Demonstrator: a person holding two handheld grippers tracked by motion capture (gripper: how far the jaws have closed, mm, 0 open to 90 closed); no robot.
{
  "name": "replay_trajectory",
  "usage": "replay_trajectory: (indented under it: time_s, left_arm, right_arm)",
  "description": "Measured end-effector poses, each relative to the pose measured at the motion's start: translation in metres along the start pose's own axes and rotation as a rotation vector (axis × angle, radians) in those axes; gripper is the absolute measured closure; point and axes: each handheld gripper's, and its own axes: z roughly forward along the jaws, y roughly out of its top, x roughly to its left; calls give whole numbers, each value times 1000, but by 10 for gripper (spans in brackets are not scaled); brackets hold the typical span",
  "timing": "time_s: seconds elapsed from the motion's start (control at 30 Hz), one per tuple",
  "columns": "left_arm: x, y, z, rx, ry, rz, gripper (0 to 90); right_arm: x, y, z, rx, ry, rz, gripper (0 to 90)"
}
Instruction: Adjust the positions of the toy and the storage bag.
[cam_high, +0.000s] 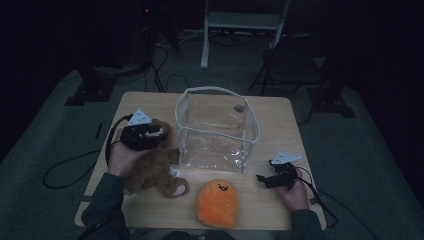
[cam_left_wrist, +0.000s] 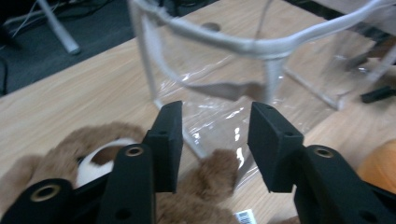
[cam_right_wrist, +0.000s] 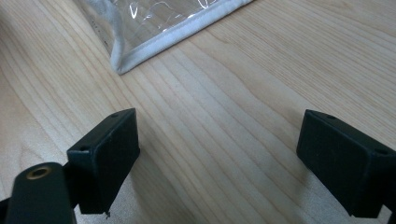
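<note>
Dim room, wooden table (cam_high: 280, 115) seen from the person's side. At the centre stands a clear plastic bag (cam_high: 216, 129) with white piping, upright and open at the top. At about 8 o'clock from the bag lies a brown teddy bear (cam_high: 155, 167) on the tabletop, one paw just beside the bag's lower corner. At 6 o'clock from the bag, near the table's front edge, rests an orange plush toy (cam_high: 217, 202) with a small face, apart from both bear and bag.

The left gripper (cam_high: 156, 134) hovers over the bear's head; in the left gripper view its jaws stand partly apart above the bear (cam_left_wrist: 93, 154), nothing pinched between them, pointing towards the bag's near wall (cam_left_wrist: 219, 116).

The right gripper (cam_high: 261, 178) sits at 4 o'clock from the bag, low over bare wood, jaws wide apart and empty; the right gripper view shows the bag's piped corner (cam_right_wrist: 140, 53) just ahead at 11 o'clock.
</note>
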Motion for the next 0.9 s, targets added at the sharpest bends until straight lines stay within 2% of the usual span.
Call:
replay_trajectory:
  time_s: [0.1, 0.27, 0.43, 0.67, 0.9]
  left_arm:
    - [2, -4, 5, 16, 31, -34, 518]
    - [1, -7, 12, 37, 68, -58, 501]
    - [-1, -10, 18, 53, 83, -63, 498]
    - [8, -22, 25, 83, 108, -94, 481]
    - [13, -31, 24, 82, 129, -111, 471]
  right_arm:
    - [0, 0, 0, -1, 0, 0, 123]
    - [0, 0, 0, 0, 0, -2, 123]
    - [0, 0, 0, 0, 0, -2, 123]
    - [0, 0, 0, 0, 0, -2, 123]
    - [0, 0, 0, 0, 0, -2, 123]
